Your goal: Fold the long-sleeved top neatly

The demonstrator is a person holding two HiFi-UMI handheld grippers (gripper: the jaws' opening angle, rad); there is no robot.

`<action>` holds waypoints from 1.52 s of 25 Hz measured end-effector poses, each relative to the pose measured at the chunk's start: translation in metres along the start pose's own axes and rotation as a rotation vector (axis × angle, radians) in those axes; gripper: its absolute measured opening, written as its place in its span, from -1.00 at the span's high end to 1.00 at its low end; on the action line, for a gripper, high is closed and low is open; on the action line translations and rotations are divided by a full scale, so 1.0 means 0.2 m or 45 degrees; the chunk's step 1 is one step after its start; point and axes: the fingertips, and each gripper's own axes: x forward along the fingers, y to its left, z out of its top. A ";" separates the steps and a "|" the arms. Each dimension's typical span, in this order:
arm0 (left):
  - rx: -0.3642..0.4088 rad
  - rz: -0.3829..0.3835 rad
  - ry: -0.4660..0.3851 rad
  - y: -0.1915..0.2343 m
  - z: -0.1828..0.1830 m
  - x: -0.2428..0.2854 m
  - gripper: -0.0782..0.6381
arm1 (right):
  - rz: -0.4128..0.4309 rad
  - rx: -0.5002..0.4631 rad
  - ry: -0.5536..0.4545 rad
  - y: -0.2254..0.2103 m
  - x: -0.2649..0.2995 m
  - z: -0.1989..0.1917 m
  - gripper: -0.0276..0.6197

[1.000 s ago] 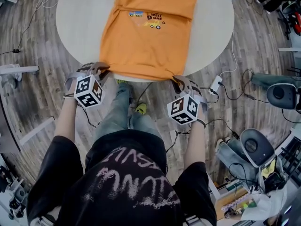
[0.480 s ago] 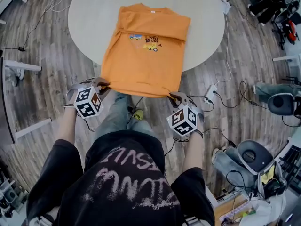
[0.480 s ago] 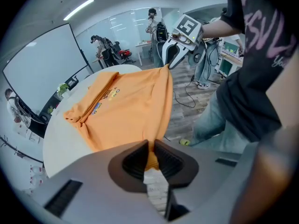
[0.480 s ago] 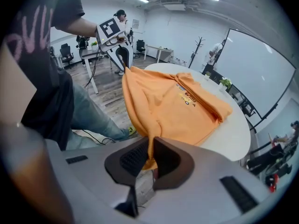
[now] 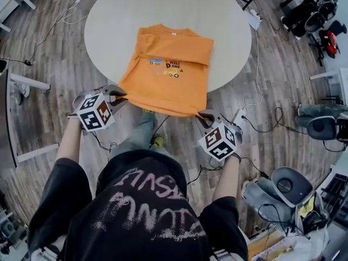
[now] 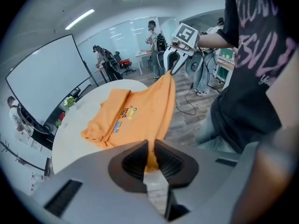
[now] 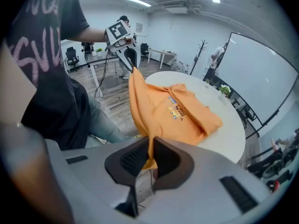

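Head view puts me mid-fold: my left gripper [image 5: 116, 94] and right gripper [image 5: 203, 116] each pinch, nearly closed, a hem corner of the orange top [image 5: 166, 83]. Its collar end lies on the round surface [image 5: 114, 20]; the hem stretches between them past the near edge. Next, I reckon, carry both corners evenly toward the collar.

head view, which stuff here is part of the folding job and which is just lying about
In the job: orange top, left gripper and right gripper, each shut on a hem corner, and the round table.
Lying about: floor cable, grey chair.
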 end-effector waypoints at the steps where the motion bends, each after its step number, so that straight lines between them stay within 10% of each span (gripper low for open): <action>1: 0.001 -0.002 -0.013 0.05 0.02 -0.01 0.64 | -0.004 -0.002 0.001 -0.04 -0.01 0.02 0.80; 38: 0.021 -0.191 -0.047 1.67 0.07 0.47 0.64 | 0.031 0.017 0.187 -1.54 0.52 0.60 0.81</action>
